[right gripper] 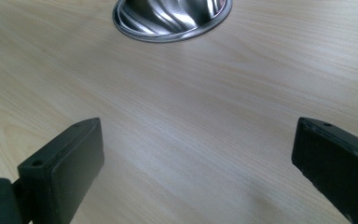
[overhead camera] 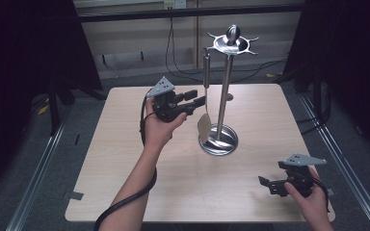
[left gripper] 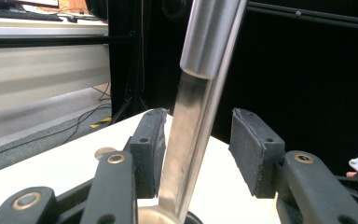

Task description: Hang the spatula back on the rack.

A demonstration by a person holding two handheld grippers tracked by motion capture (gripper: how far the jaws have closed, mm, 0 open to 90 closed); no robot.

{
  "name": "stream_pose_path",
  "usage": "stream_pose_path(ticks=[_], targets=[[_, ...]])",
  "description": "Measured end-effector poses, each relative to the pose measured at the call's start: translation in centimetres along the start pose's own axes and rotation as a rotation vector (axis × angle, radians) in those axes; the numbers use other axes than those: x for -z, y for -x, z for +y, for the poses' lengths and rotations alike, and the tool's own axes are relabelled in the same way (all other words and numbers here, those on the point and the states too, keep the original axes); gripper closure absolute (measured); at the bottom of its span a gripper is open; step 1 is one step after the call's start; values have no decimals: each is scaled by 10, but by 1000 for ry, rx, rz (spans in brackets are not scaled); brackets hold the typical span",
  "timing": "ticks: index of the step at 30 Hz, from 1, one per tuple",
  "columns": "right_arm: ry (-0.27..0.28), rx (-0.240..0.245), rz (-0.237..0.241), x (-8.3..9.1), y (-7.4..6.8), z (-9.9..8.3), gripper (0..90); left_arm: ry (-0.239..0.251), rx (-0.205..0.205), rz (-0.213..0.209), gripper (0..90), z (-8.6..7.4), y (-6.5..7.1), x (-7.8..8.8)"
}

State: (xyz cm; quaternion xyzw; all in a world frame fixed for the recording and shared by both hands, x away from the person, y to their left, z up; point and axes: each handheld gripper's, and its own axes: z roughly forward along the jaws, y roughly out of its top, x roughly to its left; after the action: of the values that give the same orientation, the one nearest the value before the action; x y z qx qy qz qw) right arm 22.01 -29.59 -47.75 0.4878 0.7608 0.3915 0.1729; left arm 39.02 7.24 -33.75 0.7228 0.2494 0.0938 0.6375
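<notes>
A steel utensil stand [overhead camera: 225, 86] rises from a round base [overhead camera: 218, 141] in the middle of the table, with a hook ring and knob at its top [overhead camera: 231, 43]. A long steel utensil [overhead camera: 205, 72] hangs from that ring, its flat blade [overhead camera: 204, 126] just above the base. My left gripper [overhead camera: 198, 97] reaches in from the left at mid-handle. In the left gripper view the utensil's shaft [left gripper: 191, 140] stands between the pads, close against one pad, with a clear gap to the other. My right gripper [overhead camera: 268, 185] rests open near the table's front right corner, nothing between its jaws [right gripper: 198, 154].
The light wooden table [overhead camera: 125, 168] has rounded corners. The stand's base [right gripper: 170, 18] lies ahead of the right gripper. Black curtains hang left and right, cables run on the floor behind, and metal rails flank the table.
</notes>
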Motion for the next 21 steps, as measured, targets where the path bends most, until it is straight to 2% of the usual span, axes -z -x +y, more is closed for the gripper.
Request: stream_pose_path(ticks=[1,3,7,10,16,21], targets=[[-4,-2,-1,0,0,0,21,-6,-10,0,536,-1,0,1],[-3,-7,-1,0,0,-1,21,-1,2,3,509,-2,1,1],[-1,-8,0,0,1,-1,21,-14,-7,-1,473,-4,-1,4],[4,-6,-2,0,0,0,21,-16,-10,15,440,-6,0,7],[3,7,4,-2,-2,2,21,0,-13,34,342,-11,0,15],[-4,5,3,-2,-1,0,21,8,-10,39,302,-16,-2,20]])
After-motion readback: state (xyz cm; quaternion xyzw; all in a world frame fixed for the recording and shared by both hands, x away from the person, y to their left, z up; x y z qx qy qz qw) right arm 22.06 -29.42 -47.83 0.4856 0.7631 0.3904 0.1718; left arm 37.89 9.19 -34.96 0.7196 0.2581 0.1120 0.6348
